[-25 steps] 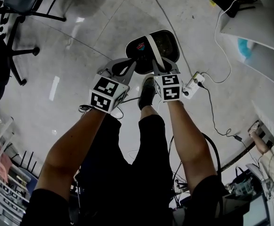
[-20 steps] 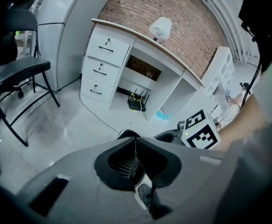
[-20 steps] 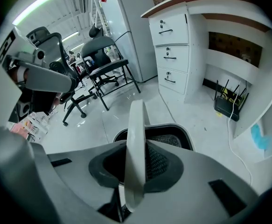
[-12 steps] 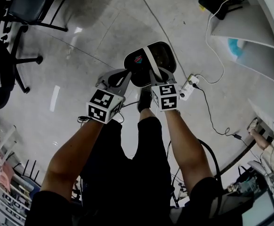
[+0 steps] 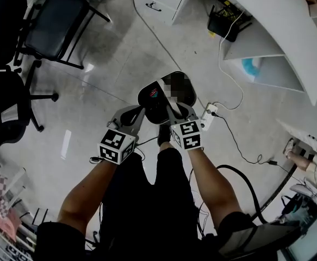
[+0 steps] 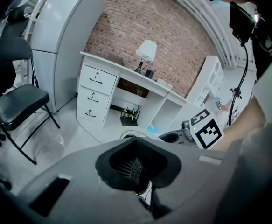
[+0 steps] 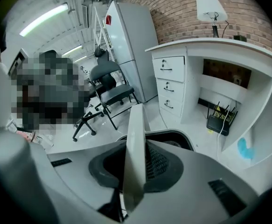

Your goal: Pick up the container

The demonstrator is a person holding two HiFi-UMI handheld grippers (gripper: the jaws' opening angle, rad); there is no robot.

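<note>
The black container (image 5: 157,99) hangs between the two grippers, over the pale floor (image 5: 109,75) in front of the person's legs. The left gripper (image 5: 138,111) has its jaws clamped on the container's left edge. The right gripper (image 7: 133,181) has its jaws pinched on the white band (image 7: 136,125) that crosses the top. The inside is dark, and its contents cannot be made out.

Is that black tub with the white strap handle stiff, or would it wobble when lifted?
Probably stiff: the container shows an oval outline held between the right gripper, shut on its white handle, and the left gripper at its rim. The handle is a thin flat band, so it may flex. It seems light, since two narrow grips carry it.
</note>
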